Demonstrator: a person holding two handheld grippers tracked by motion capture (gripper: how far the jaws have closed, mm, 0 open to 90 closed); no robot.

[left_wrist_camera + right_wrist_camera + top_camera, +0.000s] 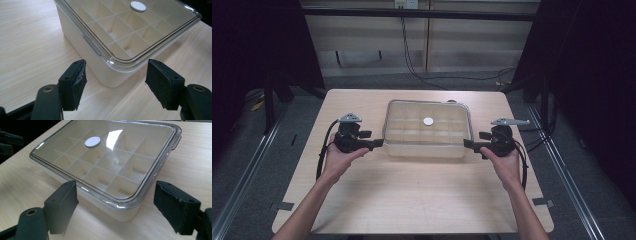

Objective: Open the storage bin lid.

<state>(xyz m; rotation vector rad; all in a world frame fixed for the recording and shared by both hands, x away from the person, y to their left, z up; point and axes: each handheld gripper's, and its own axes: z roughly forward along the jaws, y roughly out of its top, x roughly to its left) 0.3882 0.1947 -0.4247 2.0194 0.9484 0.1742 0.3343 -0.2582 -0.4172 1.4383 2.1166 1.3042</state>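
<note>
On the table (pixel 412 190), both spread tongs flank an unlabelled clear-lidded box (pixel 427 129), pinching nothing.

Bright table, dark room around it

Overhead light glares off the clear lid (pixel 115 138) in the right gripper view; soft shadows sit under the box (pixel 427 148). The high view is grainy, both gripper views' near jaws slightly blurred.

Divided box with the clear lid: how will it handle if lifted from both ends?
The box looks like rigid plastic, so probably stiff. Its compartments appear empty, so likely light. The glossy clear lid may be slippery, and could lift off if not latched.
</note>
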